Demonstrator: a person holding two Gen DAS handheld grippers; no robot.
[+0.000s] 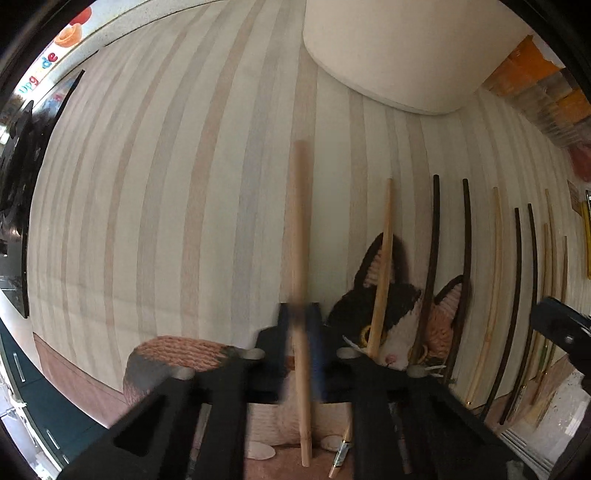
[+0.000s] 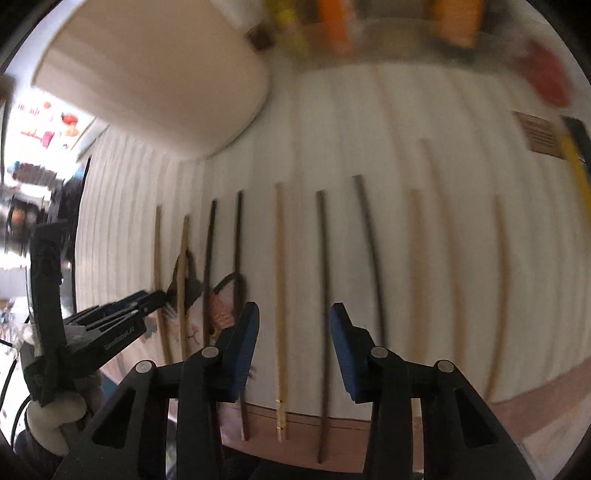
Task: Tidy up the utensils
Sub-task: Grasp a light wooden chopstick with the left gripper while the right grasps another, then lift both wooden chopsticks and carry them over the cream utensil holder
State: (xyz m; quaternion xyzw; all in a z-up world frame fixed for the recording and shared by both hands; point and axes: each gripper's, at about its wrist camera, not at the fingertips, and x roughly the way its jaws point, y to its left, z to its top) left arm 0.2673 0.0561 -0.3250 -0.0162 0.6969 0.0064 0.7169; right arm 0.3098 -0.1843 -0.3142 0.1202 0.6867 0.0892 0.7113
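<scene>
Striped cloth (image 1: 166, 206) left of held pale chopstick (image 1: 300, 258): bare, passable. Cream tub (image 1: 399, 55) blocks far centre. Right half: chopstick row (image 2: 321, 295) lying parallel, narrow lanes between. Crocheted cat mat (image 1: 395, 317) under nearest sticks. Jars (image 2: 454, 22) line far edge.

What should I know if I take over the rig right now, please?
Left gripper: shut on a light chopstick, over the striped mat.
Right gripper: open, holding nothing, above the row of chopsticks.
Things: light and dark chopsticks lie roughly side by side on the mat, some across a cat coaster; a white container stands at the far edge.
Done: one chopstick picked up.
Left: place it, then sort the rest; the final spot isn't clear from the views.
</scene>
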